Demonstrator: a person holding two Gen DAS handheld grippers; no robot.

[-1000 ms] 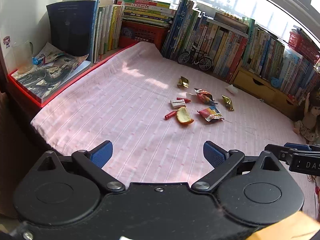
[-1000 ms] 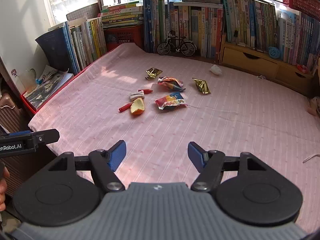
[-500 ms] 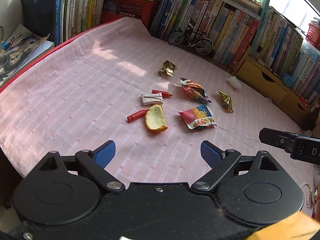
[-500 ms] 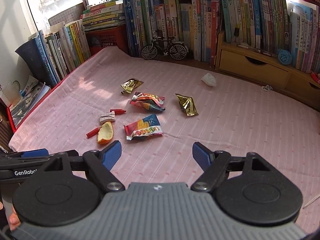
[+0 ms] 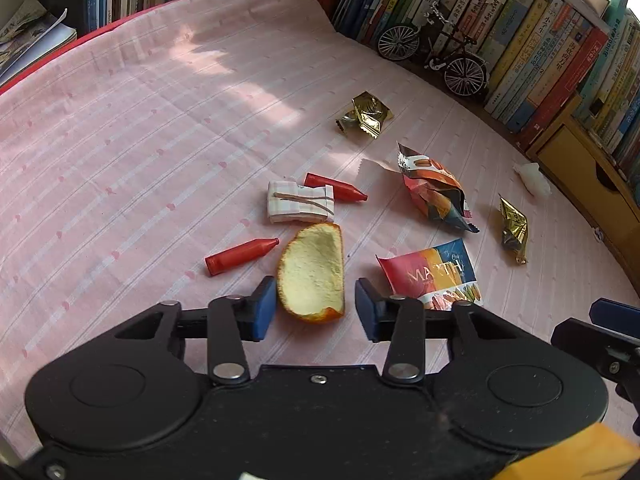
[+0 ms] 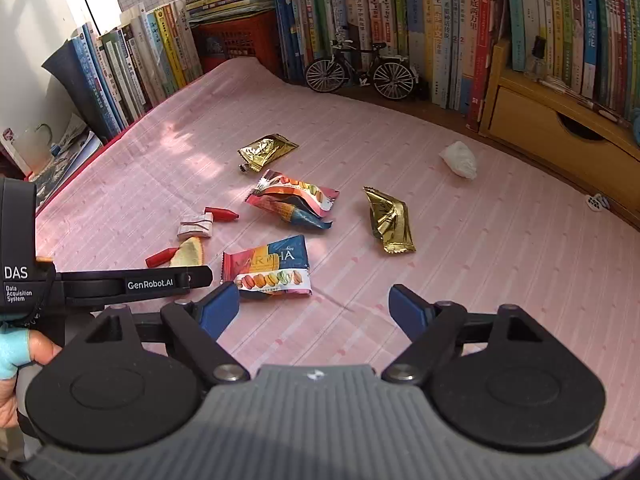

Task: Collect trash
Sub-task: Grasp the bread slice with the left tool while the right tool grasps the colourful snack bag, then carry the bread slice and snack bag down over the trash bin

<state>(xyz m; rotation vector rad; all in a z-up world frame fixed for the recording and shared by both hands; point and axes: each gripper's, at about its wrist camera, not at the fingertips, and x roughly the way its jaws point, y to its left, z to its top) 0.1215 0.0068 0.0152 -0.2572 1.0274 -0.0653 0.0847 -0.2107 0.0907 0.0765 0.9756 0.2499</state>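
Note:
Trash lies scattered on the pink cloth [image 5: 120, 140]. My left gripper [image 5: 315, 306] is open, its blue pads on either side of the near end of an orange peel [image 5: 314, 270], not touching it. Around the peel lie two red crayon-like sticks [image 5: 240, 255], a small folded packet [image 5: 298, 202], a macaron wrapper [image 5: 432, 272] and gold wrappers [image 5: 366, 114]. My right gripper [image 6: 314, 310] is open just in front of the macaron wrapper [image 6: 272, 268]. Beyond it lie a crumpled wrapper [image 6: 296, 200], a gold wrapper [image 6: 390, 220] and a white tissue ball [image 6: 459, 159].
Rows of books [image 6: 400, 20] line the back and left edges. A model bicycle [image 6: 360, 72] stands before them, with a wooden drawer unit [image 6: 560, 132] at the right. The left gripper's body [image 6: 132, 282] and a hand [image 6: 24, 352] show at the right view's left edge.
Both grippers have moved forward and down toward the trash. The left one now straddles the orange peel with its jaws narrower; the right one has come up close to the macaron wrapper.

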